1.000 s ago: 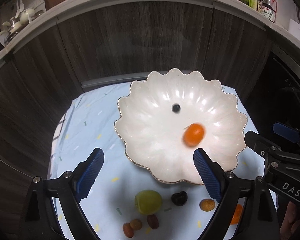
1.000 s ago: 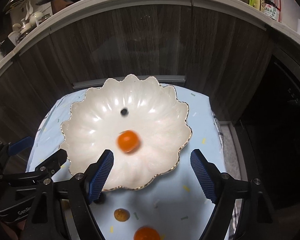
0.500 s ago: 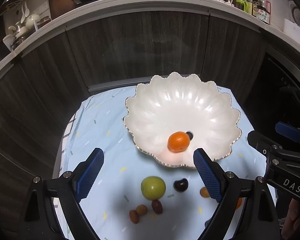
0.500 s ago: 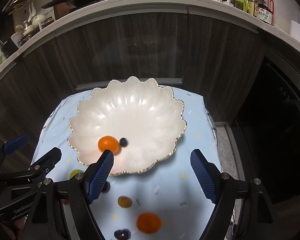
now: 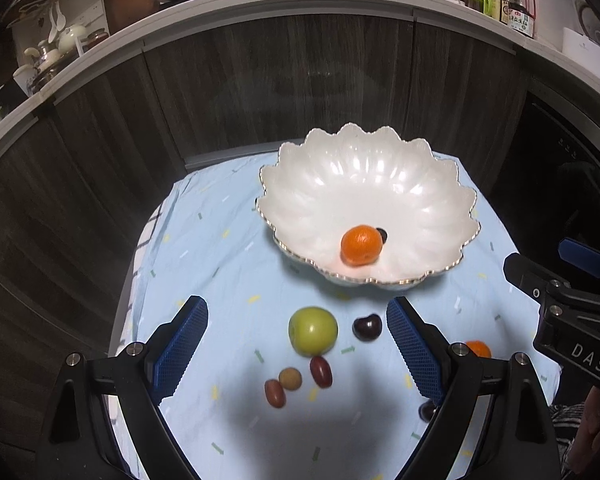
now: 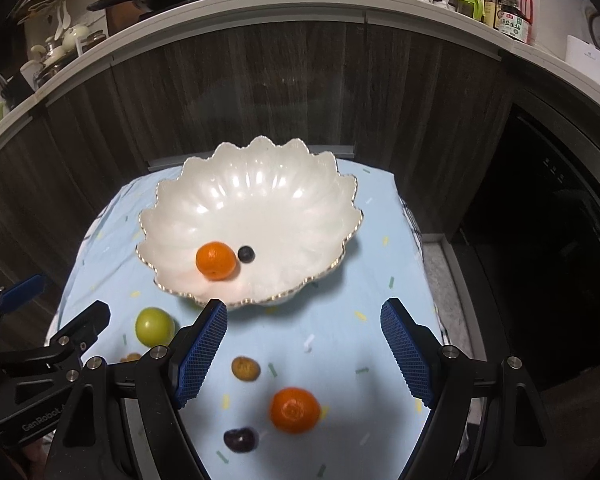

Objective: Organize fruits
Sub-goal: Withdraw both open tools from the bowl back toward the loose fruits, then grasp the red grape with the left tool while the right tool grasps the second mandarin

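Left wrist view: the left tongs point(image 5: 297, 346) stand spread and empty above the table point(image 5: 204, 264) with its pale blue speckled cloth. Between their blue ribbed pads lie a round green apple point(image 5: 313, 330), a dark cherry point(image 5: 367, 327), two small red oval fruits point(image 5: 321, 371) and a small tan round fruit point(image 5: 290, 378). Beyond the tips sits the white scalloped gold-rimmed bowl point(image 5: 452, 200), holding an orange mandarin point(image 5: 361, 244) with a dark blueberry point(image 5: 381, 234) touching behind it. The other tool at right reads "DAS".

Right wrist view: the right tongs point(image 6: 303, 350) are likewise released, gripping nothing. A second orange mandarin point(image 6: 295, 409), a small brownish fruit point(image 6: 245, 368) and a dark cherry point(image 6: 241, 439) lie on the cloth between the pads; the bowl point(image 6: 320, 184) is ahead. The neighbouring tool reads "GenRobot". A bottle label on the counter is too small to read.
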